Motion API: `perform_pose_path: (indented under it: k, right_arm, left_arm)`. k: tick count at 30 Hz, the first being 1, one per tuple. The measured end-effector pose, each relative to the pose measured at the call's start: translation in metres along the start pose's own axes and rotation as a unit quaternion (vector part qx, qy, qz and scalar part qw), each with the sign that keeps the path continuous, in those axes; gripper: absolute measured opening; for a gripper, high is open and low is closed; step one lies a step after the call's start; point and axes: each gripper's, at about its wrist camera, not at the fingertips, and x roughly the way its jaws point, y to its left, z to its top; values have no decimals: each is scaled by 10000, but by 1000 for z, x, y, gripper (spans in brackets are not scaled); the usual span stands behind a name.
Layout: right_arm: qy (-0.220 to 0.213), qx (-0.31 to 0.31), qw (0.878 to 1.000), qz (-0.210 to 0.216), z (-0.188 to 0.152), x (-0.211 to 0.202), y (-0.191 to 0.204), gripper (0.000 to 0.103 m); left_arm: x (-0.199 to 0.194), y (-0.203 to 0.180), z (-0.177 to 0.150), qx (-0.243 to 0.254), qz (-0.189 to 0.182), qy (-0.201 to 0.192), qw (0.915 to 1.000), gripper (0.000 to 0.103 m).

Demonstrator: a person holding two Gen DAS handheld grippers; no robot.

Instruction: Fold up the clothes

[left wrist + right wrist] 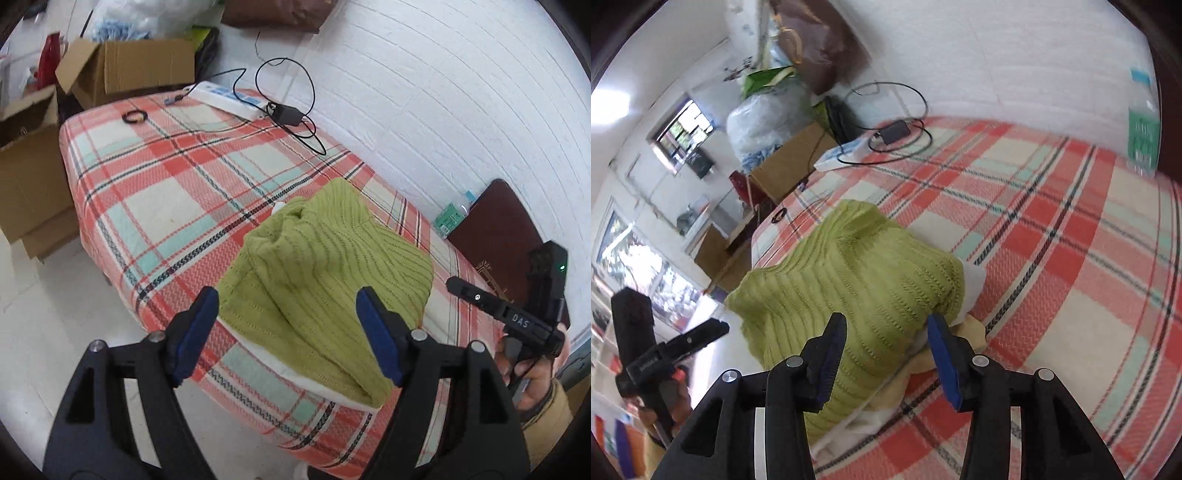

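Note:
A lime green ribbed knit garment [325, 266] lies in a folded heap on a plaid bed [162, 192], on top of white and pale yellow clothes. My left gripper [288, 310] is open and empty, its blue pads just above the near edge of the heap. My right gripper [886, 339] is open and empty, its pads either side of the green garment [857, 280] near the bed's edge. The pale yellow cloth [971, 332] shows under the green one. The right gripper also shows in the left wrist view [458, 286], and the left gripper in the right wrist view [716, 328].
A white power strip [229, 98] with a black adapter [286, 112] and looped cable lies at the bed's far end, near a black ring [135, 117]. Cardboard boxes [129, 70] stand beyond the bed. A white brick wall [443, 92], a bottle [1143, 136] and a dark brown headboard [498, 229] border it.

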Motion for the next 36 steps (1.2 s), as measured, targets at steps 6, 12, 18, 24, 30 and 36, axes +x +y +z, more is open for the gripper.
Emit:
perform_pose_path:
  k: [6, 12, 18, 24, 30, 36]
  right_arm:
    - [-404, -1502, 9878, -111, -34, -19, 58, 79]
    - [-471, -1594, 9858, -220, -55, -24, 61, 84]
    - [-459, -1699, 9838, -333, -66, -33, 60, 85]
    - [-385, -1620, 9856, -301, -70, -37, 57, 87]
    - [-388, -1577, 9863, -302, -73, -42, 55, 88]
    - [-388, -1551, 9866, -318, -74, -44, 55, 88]
  left_arm:
    - [-7, -46, -28, 563, 547, 22, 9969, 90]
    - [-17, -67, -38, 604, 458, -74, 9971, 95]
    - [-24, -79, -44, 665, 526, -150, 9963, 96]
    - [-20, -81, -54, 472, 534, 41, 9974, 96]
    - [-17, -92, -62, 571, 627, 102, 9963, 96]
    - [-21, -103, -65, 709, 692, -85, 9950, 96]
